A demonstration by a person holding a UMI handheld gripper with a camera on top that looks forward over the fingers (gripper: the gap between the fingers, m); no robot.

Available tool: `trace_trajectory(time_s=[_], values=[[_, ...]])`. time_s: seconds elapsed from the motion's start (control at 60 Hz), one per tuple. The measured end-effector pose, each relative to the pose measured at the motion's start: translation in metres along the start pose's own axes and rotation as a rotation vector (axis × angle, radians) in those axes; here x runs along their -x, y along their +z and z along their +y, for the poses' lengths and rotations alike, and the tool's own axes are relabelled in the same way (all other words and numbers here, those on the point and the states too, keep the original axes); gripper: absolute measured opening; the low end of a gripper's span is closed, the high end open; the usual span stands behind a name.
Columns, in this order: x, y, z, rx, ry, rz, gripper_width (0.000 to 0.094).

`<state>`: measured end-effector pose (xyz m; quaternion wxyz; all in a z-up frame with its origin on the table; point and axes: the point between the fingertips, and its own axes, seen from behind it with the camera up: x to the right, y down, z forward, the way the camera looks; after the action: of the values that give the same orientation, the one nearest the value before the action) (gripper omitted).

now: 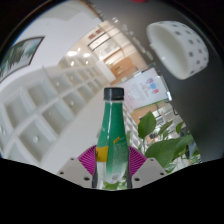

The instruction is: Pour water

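A green plastic bottle [112, 130] with a black cap and an orange patch on its label stands upright between my fingers. My gripper [112, 162] is shut on the bottle: both magenta pads [97, 158] press against its lower body. The bottle is held up off any surface, and its base is hidden below the fingers. No cup or other vessel for water shows in view.
A white perforated bowl-shaped lamp or pot [183, 47] hangs beyond the bottle at the right. Green plant leaves [165, 150] are close on the right of the fingers. White shelving [45, 110] runs along the left. A framed picture [20, 55] hangs on the wall.
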<state>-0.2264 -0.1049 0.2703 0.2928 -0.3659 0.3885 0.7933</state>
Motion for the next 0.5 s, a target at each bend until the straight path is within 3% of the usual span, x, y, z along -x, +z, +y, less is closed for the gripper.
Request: trace_trajectory(time_s=[0.083, 0.233, 0.5], values=[[-0.010, -0.016, -0.022, -0.056, 0.116, 0.003, 0.0392], [-0.023, -0.017, -0.037, -0.071, 0.131, 0.038, 0.0397], [0.027, -0.016, -0.008, 0.029, -0.056, 0.025, 0.0392]])
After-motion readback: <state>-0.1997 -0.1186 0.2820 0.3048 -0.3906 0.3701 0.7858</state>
